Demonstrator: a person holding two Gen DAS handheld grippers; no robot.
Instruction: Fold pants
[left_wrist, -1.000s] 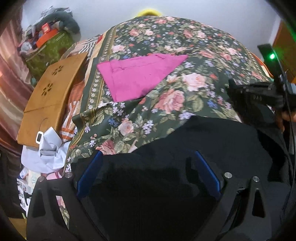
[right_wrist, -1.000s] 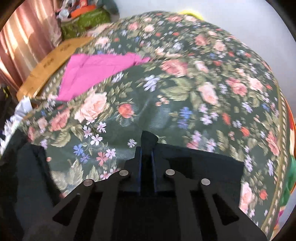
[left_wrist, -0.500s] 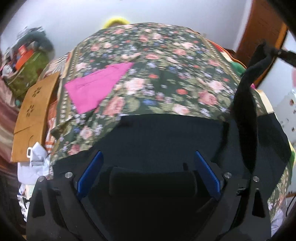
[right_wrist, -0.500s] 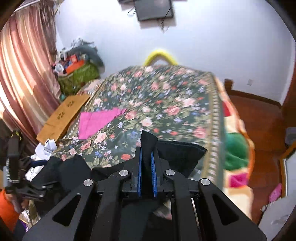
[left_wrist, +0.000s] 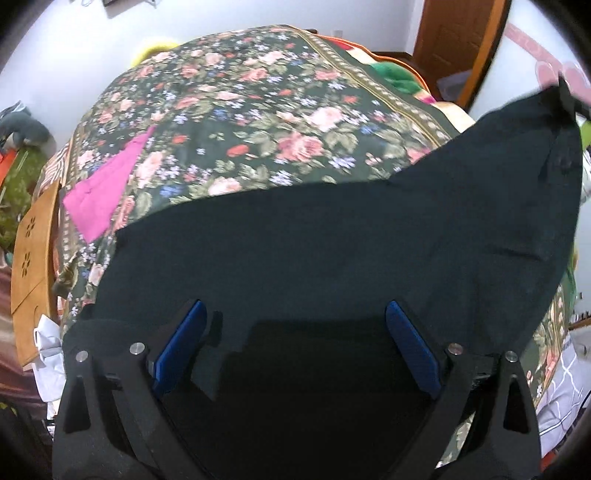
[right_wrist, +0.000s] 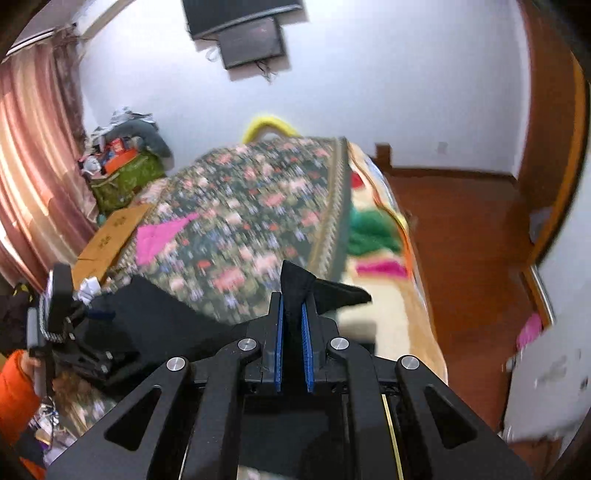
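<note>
The black pants (left_wrist: 332, 251) hang stretched over the near end of the flowered bed (left_wrist: 258, 110). My left gripper (left_wrist: 295, 332) is wide open, its blue pads (left_wrist: 181, 343) apart over the dark cloth and holding nothing. My right gripper (right_wrist: 291, 325) is shut on a corner of the pants (right_wrist: 295, 288) and holds it up high above the bed. In the left wrist view that raised corner (left_wrist: 557, 107) shows at the far right. In the right wrist view the left gripper (right_wrist: 74, 332) sits low at the left by the cloth.
A folded pink cloth (left_wrist: 107, 192) lies on the left of the bed. A wooden board (left_wrist: 33, 240) leans beside the bed at left. Piled clutter (right_wrist: 122, 162) stands by the curtain. Wooden floor (right_wrist: 461, 240) and a door (right_wrist: 550, 110) lie to the right.
My right gripper has lifted the pants corner high and swung right, pulling the cloth taut. The left gripper has stayed open and turned right over the pants.
</note>
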